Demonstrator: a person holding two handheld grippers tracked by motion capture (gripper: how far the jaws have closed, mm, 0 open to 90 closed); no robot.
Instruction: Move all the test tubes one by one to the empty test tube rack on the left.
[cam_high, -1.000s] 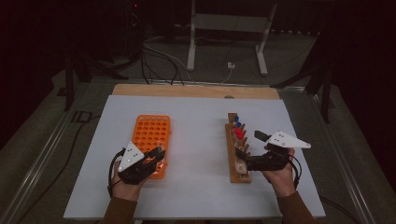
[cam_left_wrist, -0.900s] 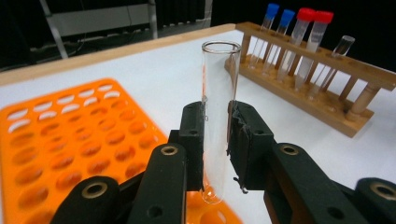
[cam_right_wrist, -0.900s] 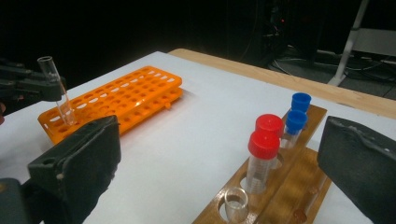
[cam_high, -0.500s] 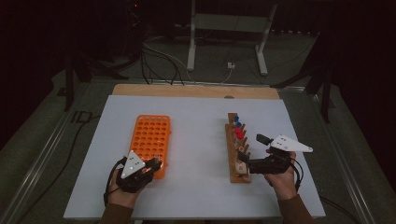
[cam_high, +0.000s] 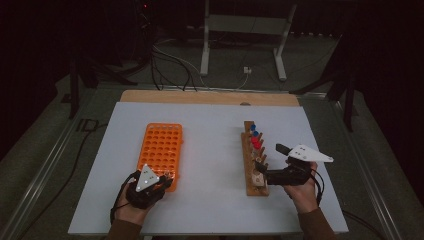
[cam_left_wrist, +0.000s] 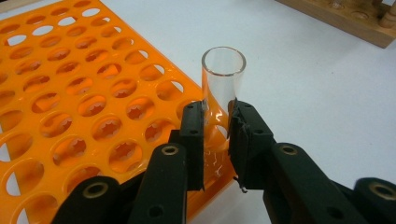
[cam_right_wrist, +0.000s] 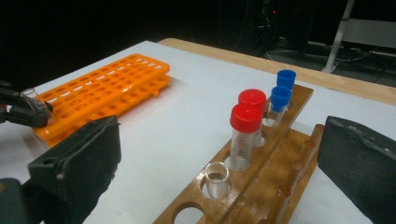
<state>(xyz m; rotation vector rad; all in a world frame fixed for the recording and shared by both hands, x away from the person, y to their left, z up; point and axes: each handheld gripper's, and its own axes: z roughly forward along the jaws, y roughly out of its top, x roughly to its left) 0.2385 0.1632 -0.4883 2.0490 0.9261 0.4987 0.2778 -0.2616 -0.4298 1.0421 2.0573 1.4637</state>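
A clear glass tube (cam_left_wrist: 223, 88) is pinched upright between the pads of the left gripper (cam_left_wrist: 218, 135), at the near corner of the orange rack (cam_left_wrist: 70, 93), centre of the frame. The jaws of the right gripper (cam_right_wrist: 219, 154) are spread wide around the wooden rack (cam_right_wrist: 275, 154), where capped tubes (cam_right_wrist: 246, 126) stand.

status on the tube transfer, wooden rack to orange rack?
Early. In hand: the left tool is shut on an uncapped glass tube standing in a corner hole of the orange rack, whose other holes look empty. Left: one uncapped tube and four capped ones in the wooden rack; the right tool is open beside it.
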